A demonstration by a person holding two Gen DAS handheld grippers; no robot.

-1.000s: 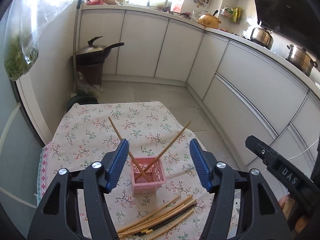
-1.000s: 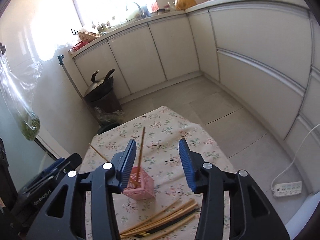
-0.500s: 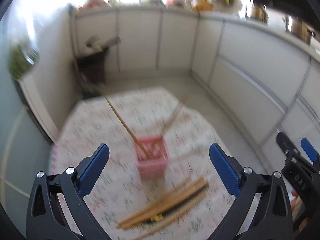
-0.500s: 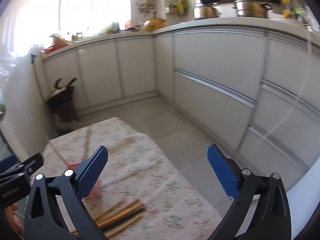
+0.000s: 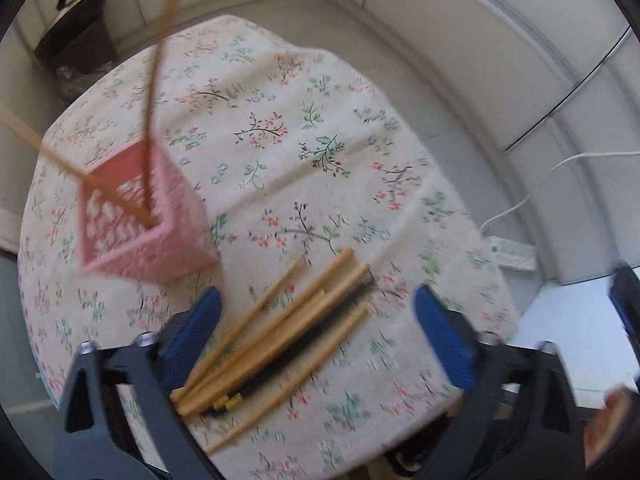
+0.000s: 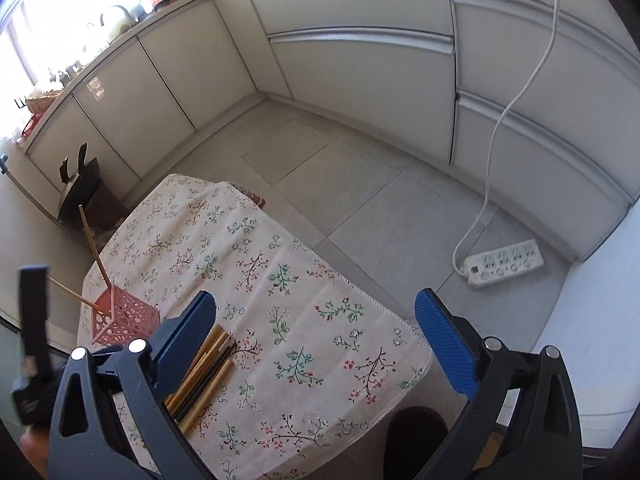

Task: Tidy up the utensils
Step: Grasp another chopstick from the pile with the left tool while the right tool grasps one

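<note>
Left gripper (image 5: 316, 336) had swung down over the loose chopsticks (image 5: 280, 336) on the table (image 5: 280, 152), jaws wide and empty; right gripper (image 6: 316, 344) likewise; two apparently stood in the pink basket (image 5: 136, 224).

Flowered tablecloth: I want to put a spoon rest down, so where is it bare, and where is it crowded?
Bare: the wide stretch of flowered tablecloth right of the loose wooden and black chopsticks up to the cloth's right edge, and the far end beyond the pink perforated plastic basket. Crowded: the near left corner, with basket, chopstick pile and both open tools.
</note>
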